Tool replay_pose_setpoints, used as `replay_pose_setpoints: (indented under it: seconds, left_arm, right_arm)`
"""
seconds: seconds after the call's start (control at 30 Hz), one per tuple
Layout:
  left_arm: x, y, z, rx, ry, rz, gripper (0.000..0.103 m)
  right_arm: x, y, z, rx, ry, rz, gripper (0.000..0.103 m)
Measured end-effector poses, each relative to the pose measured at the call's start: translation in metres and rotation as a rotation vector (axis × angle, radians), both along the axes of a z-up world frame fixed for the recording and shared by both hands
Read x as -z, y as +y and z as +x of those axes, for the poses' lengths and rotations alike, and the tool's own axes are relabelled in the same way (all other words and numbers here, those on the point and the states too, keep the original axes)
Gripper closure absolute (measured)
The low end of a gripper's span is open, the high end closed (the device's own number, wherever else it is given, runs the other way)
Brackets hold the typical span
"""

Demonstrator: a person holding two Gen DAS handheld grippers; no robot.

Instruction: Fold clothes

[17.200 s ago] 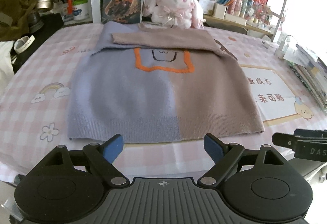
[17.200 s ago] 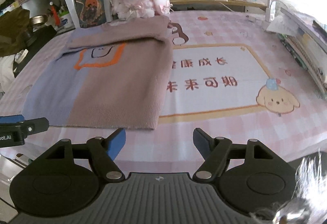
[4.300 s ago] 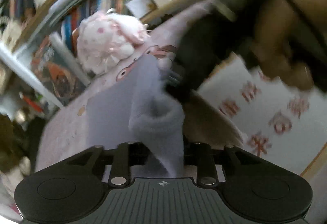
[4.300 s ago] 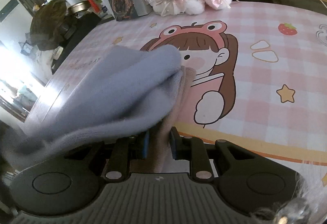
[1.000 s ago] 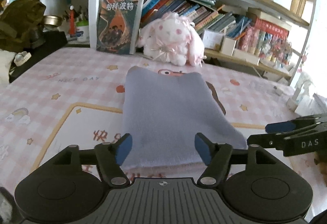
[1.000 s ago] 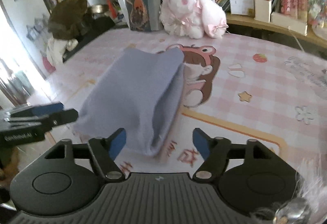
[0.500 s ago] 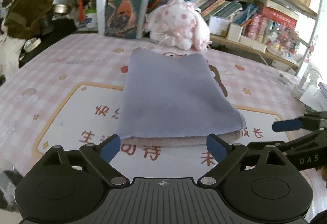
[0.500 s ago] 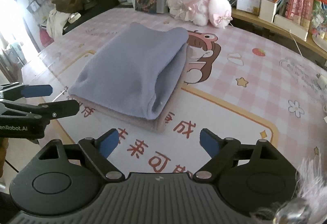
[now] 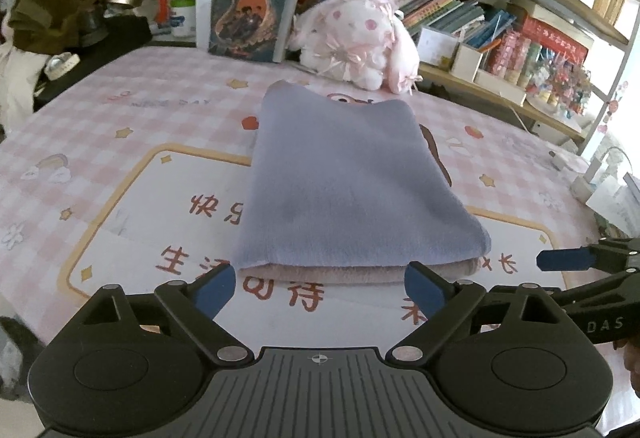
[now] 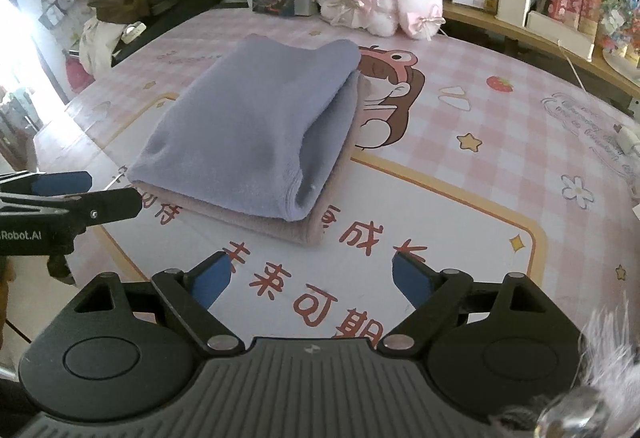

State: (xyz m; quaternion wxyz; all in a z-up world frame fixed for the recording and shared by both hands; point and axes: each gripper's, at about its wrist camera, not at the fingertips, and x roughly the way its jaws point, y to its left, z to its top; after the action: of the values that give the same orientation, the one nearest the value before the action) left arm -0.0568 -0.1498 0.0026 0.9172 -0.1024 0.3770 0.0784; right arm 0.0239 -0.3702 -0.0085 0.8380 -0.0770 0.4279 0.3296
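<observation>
I see folded sweater (image 9: 344, 190) flat mid desk (image 9: 120, 106), lavender side up; left gripper (image 9: 320, 288) & right gripper (image 10: 308, 278) both released, empty, near desk's front edge

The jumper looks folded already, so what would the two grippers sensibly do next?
Probably just draw back. The folded sweater lies in a neat stack on the table, and both the left gripper and right gripper are open, holding nothing.
</observation>
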Motion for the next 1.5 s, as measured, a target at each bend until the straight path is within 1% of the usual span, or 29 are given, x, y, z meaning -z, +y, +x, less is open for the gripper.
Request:
replay_pose_setpoints:
  seconds: [0.07, 0.13, 0.2, 0.3, 0.37, 0.47, 0.57, 0.7, 0.8, 0.93, 1.0, 1.03, 1.07, 1.1, 1.13, 1.17, 1.2, 1.23, 1.27, 1.3, 1.37, 1.4, 1.47, 1.5]
  left_arm:
    - [0.001, 0.005, 0.004, 0.032, 0.006, 0.0, 0.009]
    - [-0.001, 0.013, 0.009, 0.084, 0.006, -0.011, 0.009]
    - [-0.004, 0.019, 0.013, 0.117, -0.001, 0.001, 0.009]
    - [-0.011, 0.033, 0.021, 0.165, -0.032, 0.018, 0.009]
    - [-0.013, 0.045, 0.028, 0.183, -0.043, 0.002, 0.009]
    - [-0.012, 0.066, 0.042, 0.18, -0.044, -0.046, 0.009]
    - [-0.003, 0.089, 0.06, 0.158, -0.016, -0.115, 0.009]
    - [0.012, 0.109, 0.082, 0.127, 0.042, -0.216, 0.009]
    - [0.022, 0.117, 0.094, 0.128, 0.069, -0.273, 0.01]
    - [0.035, 0.118, 0.107, 0.139, 0.106, -0.348, 0.01]
    - [0.041, 0.12, 0.113, 0.134, 0.127, -0.394, 0.01]
    - [0.042, 0.12, 0.115, 0.124, 0.133, -0.413, 0.011]
    - [0.042, 0.12, 0.116, 0.117, 0.131, -0.417, 0.013]
    - [0.042, 0.119, 0.118, 0.117, 0.136, -0.424, 0.019]
    - [0.042, 0.118, 0.119, 0.119, 0.14, -0.441, 0.035]
    - [0.041, 0.117, 0.12, 0.12, 0.142, -0.444, 0.037]
    - [0.039, 0.114, 0.12, 0.119, 0.139, -0.422, 0.039]
    - [0.035, 0.11, 0.119, 0.125, 0.131, -0.389, 0.044]
    - [0.029, 0.103, 0.117, 0.147, 0.114, -0.329, 0.048]
    - [0.024, 0.095, 0.113, 0.17, 0.092, -0.263, 0.049]
    - [0.018, 0.083, 0.11, 0.205, 0.069, -0.172, 0.049]
    - [0.017, 0.082, 0.109, 0.213, 0.07, -0.156, 0.048]
    - [0.024, 0.091, 0.113, 0.193, 0.104, -0.215, 0.043]
    - [0.027, 0.098, 0.115, 0.177, 0.117, -0.264, 0.042]
  right_arm:
    - [-0.001, 0.004, -0.001, 0.019, -0.004, -0.003, 0.015]
    - [-0.002, 0.009, -0.001, 0.041, -0.007, -0.005, 0.015]
    - [-0.005, 0.014, -0.001, 0.069, -0.015, -0.005, 0.015]
    - [-0.01, 0.02, 0.0, 0.107, -0.013, 0.029, 0.015]
    - [-0.012, 0.023, 0.003, 0.144, -0.002, 0.061, 0.015]
    - [-0.014, 0.026, 0.015, 0.218, 0.022, 0.104, 0.015]
    - [-0.012, 0.028, 0.033, 0.284, 0.063, 0.14, 0.015]
    - [0.002, 0.031, 0.057, 0.339, 0.168, 0.157, 0.015]
    - [0.015, 0.035, 0.071, 0.374, 0.258, 0.173, 0.016]
    - [0.026, 0.039, 0.079, 0.408, 0.339, 0.208, 0.019]
    - [0.028, 0.042, 0.082, 0.407, 0.355, 0.232, 0.024]
    - [0.028, 0.044, 0.083, 0.403, 0.359, 0.241, 0.031]
    - [0.028, 0.046, 0.083, 0.399, 0.36, 0.244, 0.035]
    - [0.028, 0.049, 0.084, 0.396, 0.357, 0.242, 0.039]
    - [0.028, 0.05, 0.085, 0.39, 0.358, 0.243, 0.043]
    - [0.028, 0.052, 0.085, 0.384, 0.355, 0.242, 0.052]
    - [0.026, 0.054, 0.085, 0.376, 0.347, 0.238, 0.058]
    - [0.023, 0.056, 0.083, 0.363, 0.324, 0.23, 0.069]
    - [0.016, 0.06, 0.079, 0.339, 0.274, 0.212, 0.078]
    - [0.009, 0.064, 0.074, 0.307, 0.219, 0.196, 0.082]
    - [-0.009, 0.073, 0.056, 0.215, 0.079, 0.187, 0.083]
    - [-0.013, 0.077, 0.051, 0.189, 0.042, 0.178, 0.083]
    - [-0.01, 0.077, 0.051, 0.208, 0.059, 0.155, 0.083]
    - [-0.008, 0.078, 0.051, 0.217, 0.068, 0.143, 0.082]
